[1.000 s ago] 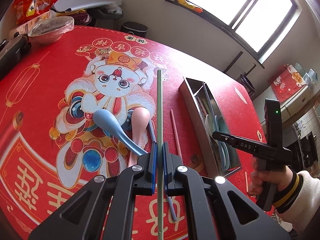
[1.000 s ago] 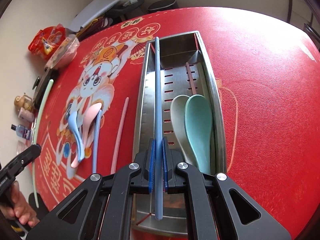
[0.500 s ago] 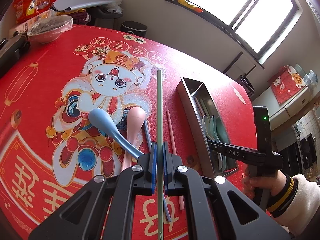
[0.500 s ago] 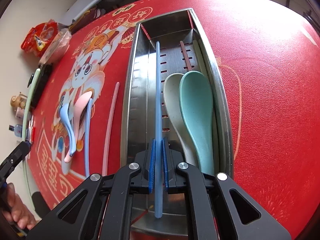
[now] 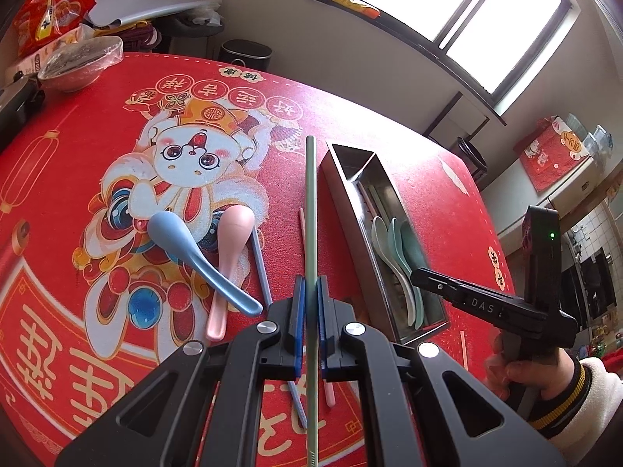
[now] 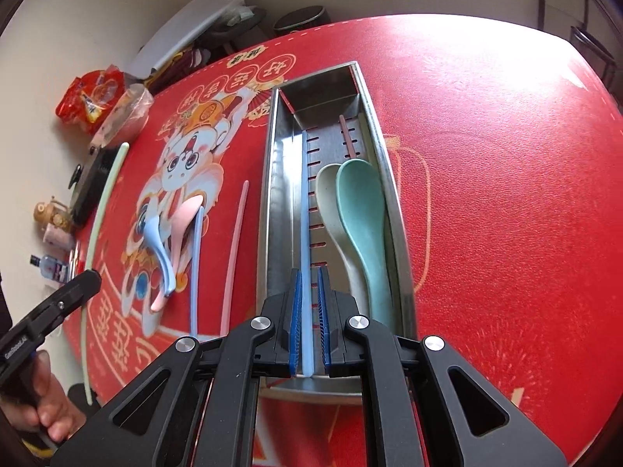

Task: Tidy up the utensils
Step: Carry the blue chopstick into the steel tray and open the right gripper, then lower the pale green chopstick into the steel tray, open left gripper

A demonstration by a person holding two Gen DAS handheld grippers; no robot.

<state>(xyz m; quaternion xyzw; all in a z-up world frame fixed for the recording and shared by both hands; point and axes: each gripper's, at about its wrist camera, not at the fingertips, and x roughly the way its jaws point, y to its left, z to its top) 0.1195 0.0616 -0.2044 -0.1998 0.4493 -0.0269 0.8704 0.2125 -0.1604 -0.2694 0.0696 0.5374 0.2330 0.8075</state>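
My left gripper (image 5: 309,286) is shut on a long green chopstick (image 5: 311,202), held above the red tablecloth just left of the steel tray (image 5: 350,225). My right gripper (image 6: 309,303) hovers over the tray (image 6: 268,194). Its jaws are slightly parted around a blue chopstick (image 6: 305,202) that lies along the tray's left side. A beige spoon (image 6: 329,194), a teal spoon (image 6: 360,202) and a pink chopstick (image 6: 346,136) also lie in the tray. On the cloth lie a blue spoon (image 5: 171,229), a pink spoon (image 5: 233,229), a blue chopstick (image 5: 261,264) and a pink chopstick (image 5: 301,222).
A film-covered bowl (image 5: 78,62), snack bags (image 5: 50,11) and a black device (image 5: 11,105) crowd the table's far left edge. A dark bin (image 5: 243,52) stands behind the table. A small bottle (image 6: 50,268) sits beyond the left edge.
The right gripper's pads have come slightly off the blue chopstick, which now lies lower in the tray. The left gripper has drifted toward the tray with the green chopstick.
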